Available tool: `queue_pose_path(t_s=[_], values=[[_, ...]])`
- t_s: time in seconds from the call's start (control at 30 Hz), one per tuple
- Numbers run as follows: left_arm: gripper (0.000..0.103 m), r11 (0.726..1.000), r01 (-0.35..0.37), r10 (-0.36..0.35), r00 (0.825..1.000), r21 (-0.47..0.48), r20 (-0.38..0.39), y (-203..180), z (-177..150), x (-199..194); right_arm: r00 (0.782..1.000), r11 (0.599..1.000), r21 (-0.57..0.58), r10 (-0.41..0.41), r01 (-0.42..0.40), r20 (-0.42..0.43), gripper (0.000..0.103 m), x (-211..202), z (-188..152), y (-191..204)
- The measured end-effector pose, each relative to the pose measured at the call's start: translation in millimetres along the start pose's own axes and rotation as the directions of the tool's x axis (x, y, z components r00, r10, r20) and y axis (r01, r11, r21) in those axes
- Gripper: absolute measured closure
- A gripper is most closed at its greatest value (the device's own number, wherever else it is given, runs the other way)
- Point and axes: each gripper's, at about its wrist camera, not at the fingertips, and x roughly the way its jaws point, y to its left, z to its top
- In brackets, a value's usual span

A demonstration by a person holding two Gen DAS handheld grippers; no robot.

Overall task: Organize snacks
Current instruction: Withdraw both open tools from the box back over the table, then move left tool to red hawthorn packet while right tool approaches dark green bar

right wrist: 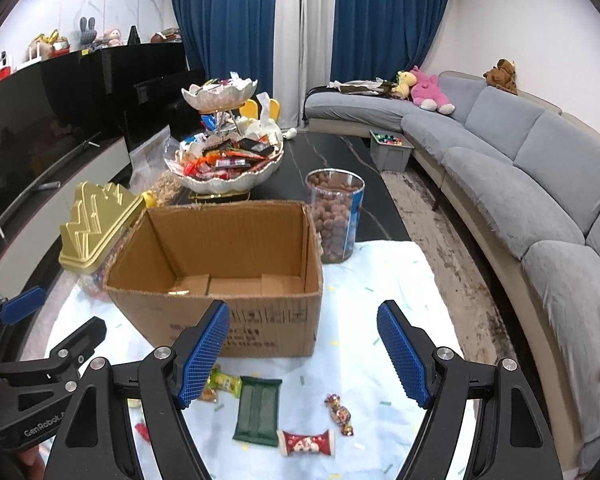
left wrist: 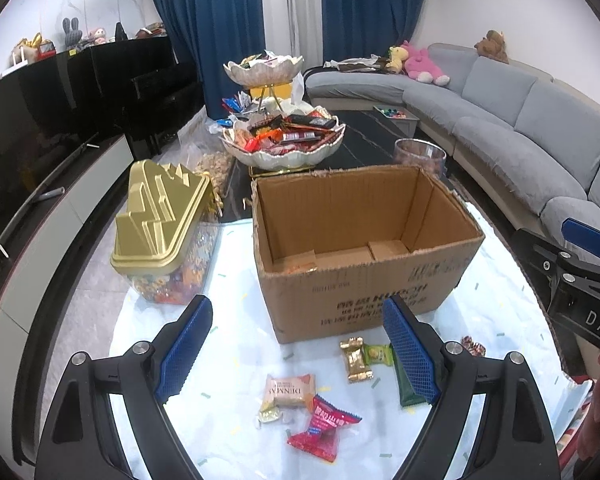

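An open cardboard box (left wrist: 364, 280) (right wrist: 220, 312) stands on a pale cloth, nearly bare inside. Loose snacks lie in front of it: a beige packet (left wrist: 290, 390), a red packet (left wrist: 320, 428), a gold sweet (left wrist: 355, 360), a yellow-green packet (left wrist: 378, 354) (right wrist: 226, 382), a dark green bar (right wrist: 258, 410) (left wrist: 406, 388), a red-and-white sweet (right wrist: 306, 442) and a small twisted sweet (right wrist: 340, 410). My left gripper (left wrist: 296, 354) hangs open above the beige and red packets, holding nothing. My right gripper (right wrist: 302, 354) is open above the green bar, also holding nothing.
A gold-lidded clear jar (left wrist: 162, 236) (right wrist: 96, 228) stands left of the box. A clear tub of brown balls (right wrist: 334, 216) stands behind it at the right. A two-tier shell dish of snacks (left wrist: 284, 136) (right wrist: 224, 164) sits farther back. A grey sofa (right wrist: 520, 168) curves along the right.
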Motion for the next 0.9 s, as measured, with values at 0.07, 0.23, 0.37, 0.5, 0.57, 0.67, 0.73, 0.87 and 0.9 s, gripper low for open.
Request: queue_pose_path(t_s=[0.07, 0.23, 0.37, 0.5, 0.57, 0.67, 0.73, 0.87, 0.9], values=[[0.016, 1.000, -0.001, 0.001, 1.000, 0.001, 0.000, -0.2, -5.1, -0.3, 1.000, 1.000, -0.001, 0.002, -0.002, -0.007, 0.026, 0.2, -5.1, 0.4], [0.016, 1.000, -0.003, 0.003, 1.000, -0.001, -0.002, 1.8, -19.8, 0.6, 1.000, 1.000, -0.010, 0.007, -0.008, -0.025, 0.026, 1.0, -15.6, 5.3], [0.016, 1.000, 0.002, -0.002, 1.000, -0.002, -0.012, 3.2, -31.8, 2.5, 0.999, 1.000, -0.020, 0.011, -0.011, -0.041, 0.026, 5.2, -26.9, 9.6], [0.016, 1.000, 0.010, -0.010, 1.000, -0.001, -0.008, 5.4, -42.2, 3.1, 0.999, 0.999, -0.033, 0.011, -0.012, -0.050, 0.026, 8.7, -34.5, 14.1], [0.016, 1.000, 0.009, -0.009, 1.000, 0.006, -0.003, 5.5, -47.5, 3.2, 0.999, 0.999, -0.037, 0.010, -0.012, -0.053, 0.026, 9.7, -38.4, 15.3], [0.016, 1.000, 0.009, -0.009, 1.000, 0.017, -0.003, 5.6, -55.1, 5.6, 0.998, 0.999, -0.042, 0.012, -0.015, -0.066, 0.026, 12.7, -44.4, 18.7], [0.016, 1.000, 0.007, -0.007, 1.000, 0.018, -0.015, 5.6, -60.8, 9.3, 0.997, 0.999, -0.045, 0.015, -0.019, -0.080, 0.026, 16.4, -49.8, 22.2], [0.016, 1.000, 0.014, -0.013, 0.999, 0.012, -0.045, 6.7, -70.5, 18.1, 0.994, 0.998, -0.051, 0.018, -0.024, -0.109, 0.026, 23.7, -61.1, 26.5], [0.016, 1.000, 0.015, -0.015, 0.998, 0.013, -0.053, 6.6, -73.5, 20.7, 0.993, 0.998, -0.053, 0.017, -0.023, -0.115, 0.026, 25.7, -63.7, 27.4]])
